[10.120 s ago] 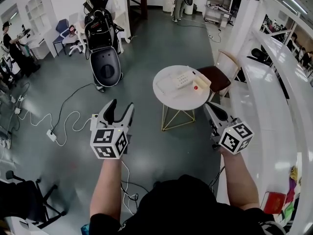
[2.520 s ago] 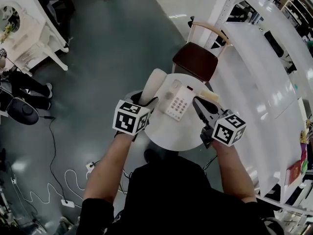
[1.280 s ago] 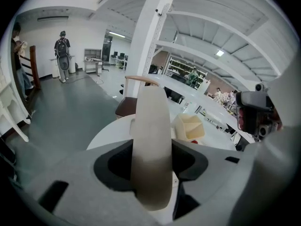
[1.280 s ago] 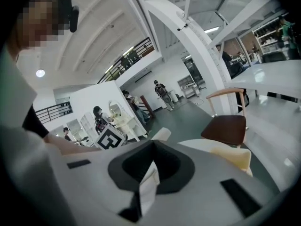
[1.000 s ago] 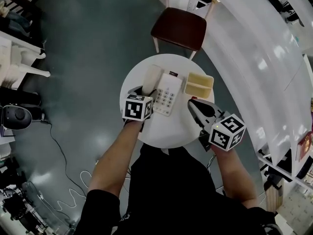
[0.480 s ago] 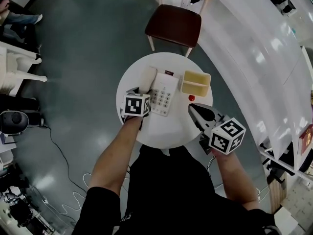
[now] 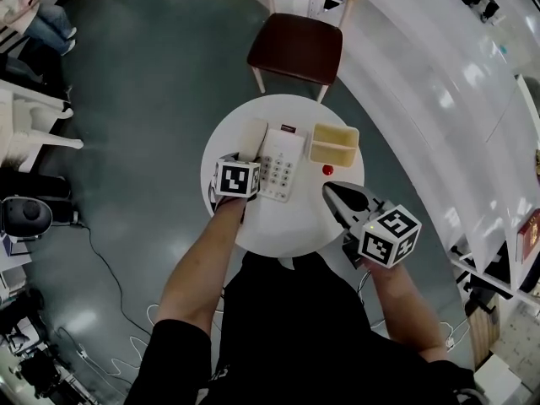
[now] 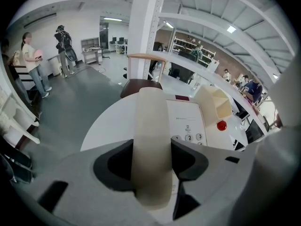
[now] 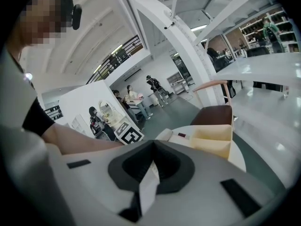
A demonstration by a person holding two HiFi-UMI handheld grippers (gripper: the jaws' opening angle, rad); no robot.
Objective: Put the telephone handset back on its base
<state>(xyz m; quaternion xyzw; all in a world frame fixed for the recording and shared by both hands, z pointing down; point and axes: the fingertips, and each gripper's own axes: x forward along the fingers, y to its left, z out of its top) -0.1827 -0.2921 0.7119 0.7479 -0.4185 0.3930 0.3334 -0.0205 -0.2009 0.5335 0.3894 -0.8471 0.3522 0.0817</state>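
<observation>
A cream telephone handset [image 7: 252, 136] [image 8: 150, 135] lies lengthwise between the jaws of my left gripper [image 7: 240, 156] [image 8: 151, 160], which is shut on its near end. It sits along the left side of the white phone base [image 7: 281, 165] [image 8: 187, 122], whose number keys show just right of it. Whether the handset rests in the cradle I cannot tell. My right gripper [image 7: 331, 190] [image 9: 151, 147] hovers over the table's right front, jaws together and empty, well apart from the phone.
The phone stands on a small round white table [image 7: 295, 218]. Right of the base are a cream open box [image 7: 334, 143] [image 8: 214, 105] [image 9: 214, 140] and a small red object [image 7: 327, 170] [image 8: 221, 125]. A brown chair [image 7: 295, 47] stands behind the table.
The head view has shifted slightly. My left gripper keeps its hold and the handset has settled closer along the base's left side. The right gripper has barely moved.
</observation>
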